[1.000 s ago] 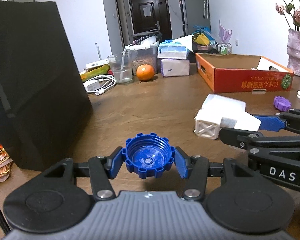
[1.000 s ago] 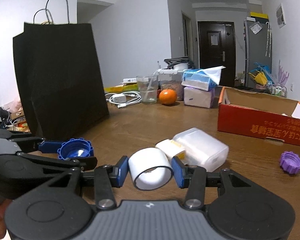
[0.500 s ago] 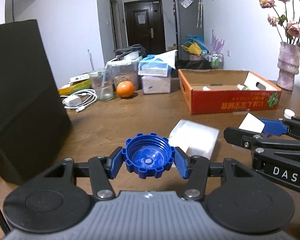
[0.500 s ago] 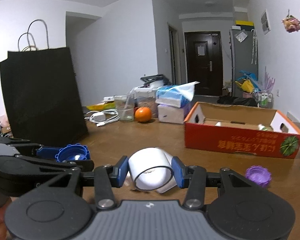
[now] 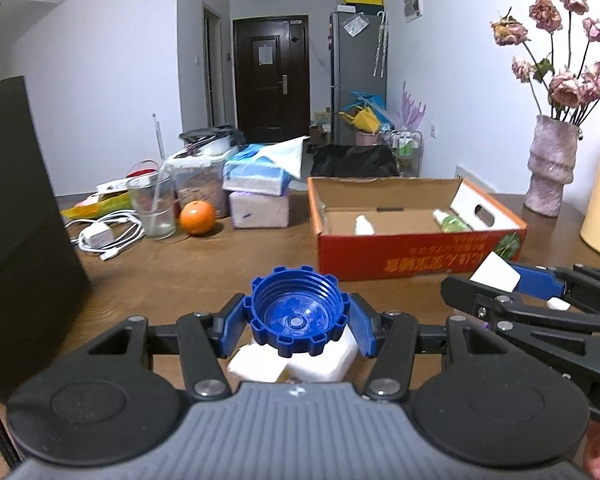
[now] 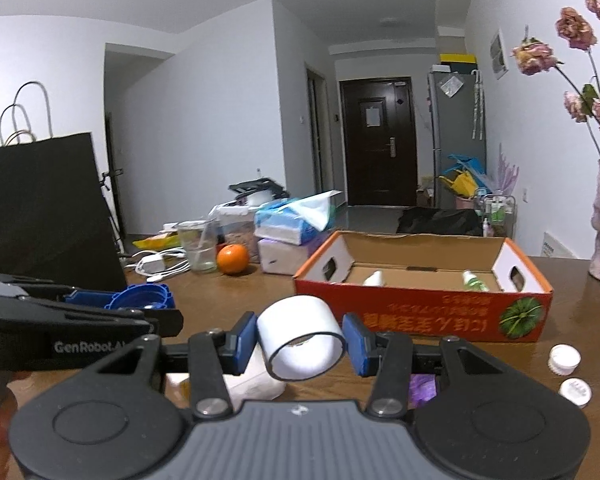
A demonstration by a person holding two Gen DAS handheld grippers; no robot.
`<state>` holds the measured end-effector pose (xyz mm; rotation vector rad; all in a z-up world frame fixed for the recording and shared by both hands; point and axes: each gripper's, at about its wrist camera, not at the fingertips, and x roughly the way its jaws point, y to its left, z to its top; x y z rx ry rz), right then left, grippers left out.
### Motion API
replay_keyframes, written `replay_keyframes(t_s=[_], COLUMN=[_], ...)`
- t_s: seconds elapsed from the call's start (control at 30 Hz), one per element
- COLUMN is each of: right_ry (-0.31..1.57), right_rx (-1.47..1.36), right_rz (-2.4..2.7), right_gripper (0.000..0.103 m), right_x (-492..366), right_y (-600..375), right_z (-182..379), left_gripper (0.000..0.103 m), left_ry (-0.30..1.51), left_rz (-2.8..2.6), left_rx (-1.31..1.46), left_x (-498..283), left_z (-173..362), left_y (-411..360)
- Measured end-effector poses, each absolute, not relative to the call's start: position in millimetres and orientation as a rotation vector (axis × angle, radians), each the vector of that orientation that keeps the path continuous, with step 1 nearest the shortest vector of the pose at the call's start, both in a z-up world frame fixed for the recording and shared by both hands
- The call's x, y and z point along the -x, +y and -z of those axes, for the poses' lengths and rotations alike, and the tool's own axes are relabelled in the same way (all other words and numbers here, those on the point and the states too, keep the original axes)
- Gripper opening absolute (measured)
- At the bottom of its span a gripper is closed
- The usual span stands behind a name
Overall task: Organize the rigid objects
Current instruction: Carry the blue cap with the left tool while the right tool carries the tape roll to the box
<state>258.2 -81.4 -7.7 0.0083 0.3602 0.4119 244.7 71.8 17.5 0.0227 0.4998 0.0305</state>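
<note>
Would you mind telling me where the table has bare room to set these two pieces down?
Bare wood lies between the black paper bag and the red cardboard box, nearer than the orange. It is crowded right of the box, where white caps lie, and under both grippers, where white containers sit.

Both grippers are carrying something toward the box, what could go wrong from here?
The white roll sits in the right gripper by its curved sides, so it might slip out. The left gripper, holding the blue cap, is close beside it; they could bump near the orange box.
</note>
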Motion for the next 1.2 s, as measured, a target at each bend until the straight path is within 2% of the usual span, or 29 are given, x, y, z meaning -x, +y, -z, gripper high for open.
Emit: replay_keyframes(t_s=[1.2], right_ry=[0.318], right_rx=[-0.109], right_rz=[-0.254], right_gripper=[0.046], right_x=[-358], right_y=[-167], right_z=[-7], left_gripper=[0.055], left_ry=[0.453], left_rz=[-0.039], left_rx=[0.092], left_x=[-364], left_z=[-37], left_y=[0])
